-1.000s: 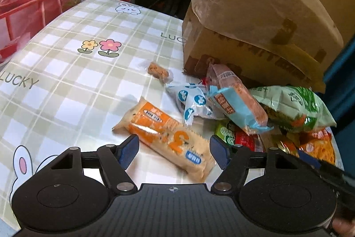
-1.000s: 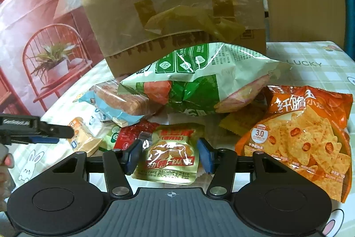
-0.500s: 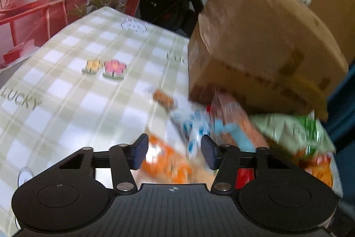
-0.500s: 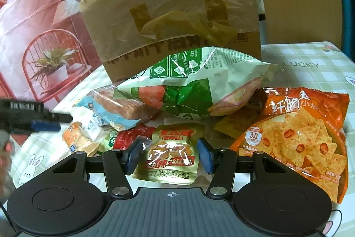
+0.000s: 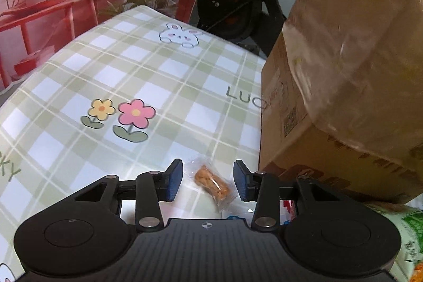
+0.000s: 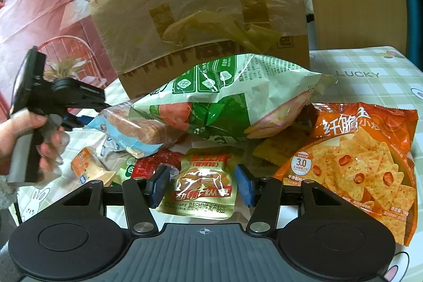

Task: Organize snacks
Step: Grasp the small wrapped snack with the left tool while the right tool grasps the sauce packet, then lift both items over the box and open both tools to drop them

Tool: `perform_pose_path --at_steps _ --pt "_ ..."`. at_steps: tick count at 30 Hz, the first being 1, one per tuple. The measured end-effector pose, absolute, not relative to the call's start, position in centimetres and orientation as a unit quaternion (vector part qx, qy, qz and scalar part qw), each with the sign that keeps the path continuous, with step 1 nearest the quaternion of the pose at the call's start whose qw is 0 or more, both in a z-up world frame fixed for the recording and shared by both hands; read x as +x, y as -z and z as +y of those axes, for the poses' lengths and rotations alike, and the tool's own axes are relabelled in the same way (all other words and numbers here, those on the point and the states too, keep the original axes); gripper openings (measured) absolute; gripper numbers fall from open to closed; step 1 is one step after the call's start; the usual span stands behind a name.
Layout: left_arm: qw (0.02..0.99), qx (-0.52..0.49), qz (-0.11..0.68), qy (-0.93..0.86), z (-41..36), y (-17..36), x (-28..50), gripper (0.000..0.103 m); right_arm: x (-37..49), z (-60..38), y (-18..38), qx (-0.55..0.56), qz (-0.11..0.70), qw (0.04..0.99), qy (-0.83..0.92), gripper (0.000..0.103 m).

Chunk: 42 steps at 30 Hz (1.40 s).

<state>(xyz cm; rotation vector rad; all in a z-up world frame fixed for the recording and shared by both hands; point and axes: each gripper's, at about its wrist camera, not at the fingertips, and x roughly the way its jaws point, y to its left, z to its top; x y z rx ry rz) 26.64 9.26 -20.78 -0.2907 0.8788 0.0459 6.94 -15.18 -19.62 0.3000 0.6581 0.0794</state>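
My left gripper (image 5: pixel 208 183) is open, its blue pads on either side of a small clear-wrapped brown snack (image 5: pixel 211 183) lying on the checked tablecloth, not touching it. My right gripper (image 6: pixel 202 186) is open around a gold pouch (image 6: pixel 202 188) at the front of the snack pile. Behind it lie a green bag (image 6: pixel 224 102), an orange chip bag (image 6: pixel 357 163), a blue-wrapped biscuit pack (image 6: pixel 137 131) and a small orange packet (image 6: pixel 87 165). The left gripper and the hand holding it show at the left of the right wrist view (image 6: pixel 53 102).
A large cardboard box (image 5: pixel 343 83) with a raised flap stands close right of the left gripper; it also shows behind the pile in the right wrist view (image 6: pixel 201 17). The tablecloth (image 5: pixel 132 75) stretches far left. An exercise bike (image 5: pixel 232 7) stands beyond the table.
My left gripper moved forward past the orange packet and blue-white wrapper to the small brown snack, and its jaws narrowed. My right gripper barely moved.
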Motion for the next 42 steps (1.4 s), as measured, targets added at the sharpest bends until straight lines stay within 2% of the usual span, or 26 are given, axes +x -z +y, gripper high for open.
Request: perform_pose_path --at_steps 4,6,13,27,35,42 --pt "0.900 -0.103 0.423 -0.033 8.1 21.4 26.3 0.043 7.0 -15.3 19.9 0.151 0.324 0.933 -0.037 0.051" --pt "0.904 -0.070 0.421 -0.035 7.4 21.4 25.7 0.018 7.0 -15.3 20.0 0.152 0.326 0.932 -0.035 0.051" --pt "0.911 -0.076 0.405 0.003 8.9 20.6 23.1 0.018 7.0 -15.3 19.8 0.154 0.325 0.932 -0.038 0.051" --pt "0.931 -0.070 0.354 0.052 10.2 15.1 16.1 0.018 4.9 -14.0 17.4 0.141 0.308 0.939 -0.059 0.051" --pt "0.950 -0.072 0.290 0.091 8.6 10.5 13.8 0.018 2.6 -14.0 12.4 0.124 0.243 0.960 -0.068 0.051" --pt "0.966 -0.068 0.227 0.107 6.1 6.3 16.3 0.018 6.2 -16.9 6.0 0.092 0.173 0.979 -0.063 0.051"
